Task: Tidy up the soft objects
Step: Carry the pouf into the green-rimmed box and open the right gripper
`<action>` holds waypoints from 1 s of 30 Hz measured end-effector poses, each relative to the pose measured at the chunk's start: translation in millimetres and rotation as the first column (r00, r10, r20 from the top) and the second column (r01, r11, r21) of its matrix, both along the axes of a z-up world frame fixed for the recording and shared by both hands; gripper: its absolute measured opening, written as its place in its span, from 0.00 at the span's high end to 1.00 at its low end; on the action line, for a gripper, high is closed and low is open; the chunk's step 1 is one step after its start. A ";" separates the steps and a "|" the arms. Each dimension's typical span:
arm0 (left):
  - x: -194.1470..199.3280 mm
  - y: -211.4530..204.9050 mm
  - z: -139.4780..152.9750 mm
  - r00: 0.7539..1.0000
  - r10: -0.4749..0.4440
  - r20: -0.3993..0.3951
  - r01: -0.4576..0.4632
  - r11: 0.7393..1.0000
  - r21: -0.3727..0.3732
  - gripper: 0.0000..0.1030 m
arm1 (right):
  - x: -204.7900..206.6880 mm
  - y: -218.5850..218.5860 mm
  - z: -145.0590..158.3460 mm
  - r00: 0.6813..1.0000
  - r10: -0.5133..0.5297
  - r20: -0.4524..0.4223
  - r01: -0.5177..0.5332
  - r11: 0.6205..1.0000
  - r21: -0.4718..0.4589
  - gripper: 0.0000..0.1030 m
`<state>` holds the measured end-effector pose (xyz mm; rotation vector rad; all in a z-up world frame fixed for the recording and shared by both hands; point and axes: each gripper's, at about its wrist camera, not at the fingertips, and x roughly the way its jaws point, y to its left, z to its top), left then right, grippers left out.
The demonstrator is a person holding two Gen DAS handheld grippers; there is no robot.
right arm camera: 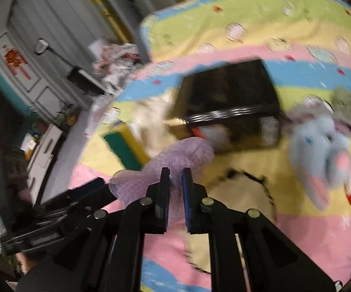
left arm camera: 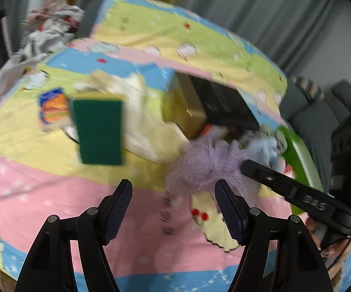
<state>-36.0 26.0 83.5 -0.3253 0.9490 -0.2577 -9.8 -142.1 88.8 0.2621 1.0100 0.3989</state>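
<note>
Right gripper is pinched tight on the purple mesh puff, carrying it just above the bed. The box sits beyond it toward the bed's far edge, its long side running across the view, open mouth hard to make out through the blur. Left gripper hangs wide and empty, sponge ahead to its left. Right hand's plainly nearer the box, I'd say.

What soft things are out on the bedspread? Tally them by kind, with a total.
Green-and-yellow sponge: 1
Purple mesh bath pouf, pinched in the right tongs: 1
Blue plush toy: 1
Cream cloth: 1
Grey fuzzy thing, too blurred to name: 1
Total: 5
</note>
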 end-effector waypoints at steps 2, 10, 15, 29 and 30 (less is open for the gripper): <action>3.9 -15.2 -10.2 0.999 -0.027 -0.028 0.027 1.000 -0.001 0.31 | 4.7 -9.3 -15.6 0.999 -0.018 -0.038 0.016 0.999 -0.043 0.82; 7.4 -58.7 -39.3 0.992 -0.086 -0.090 0.087 0.996 0.008 0.31 | 23.8 -55.4 -44.0 0.973 -0.134 -0.190 0.145 0.988 0.045 0.33; 10.3 -70.8 -53.1 0.993 -0.070 -0.099 0.072 0.997 0.018 0.32 | 22.2 -34.4 -50.9 0.982 -0.028 -0.184 0.050 0.992 0.117 0.34; 15.5 -119.7 -16.1 0.983 -0.174 0.054 0.174 0.985 -0.009 0.75 | 10.2 -62.1 -34.3 0.991 -0.101 -0.090 0.118 0.969 0.217 0.89; 15.0 -124.9 -8.6 0.979 -0.193 0.070 0.195 0.981 -0.018 0.75 | 6.8 -68.3 -28.6 0.990 -0.121 -0.069 0.133 0.967 0.217 0.89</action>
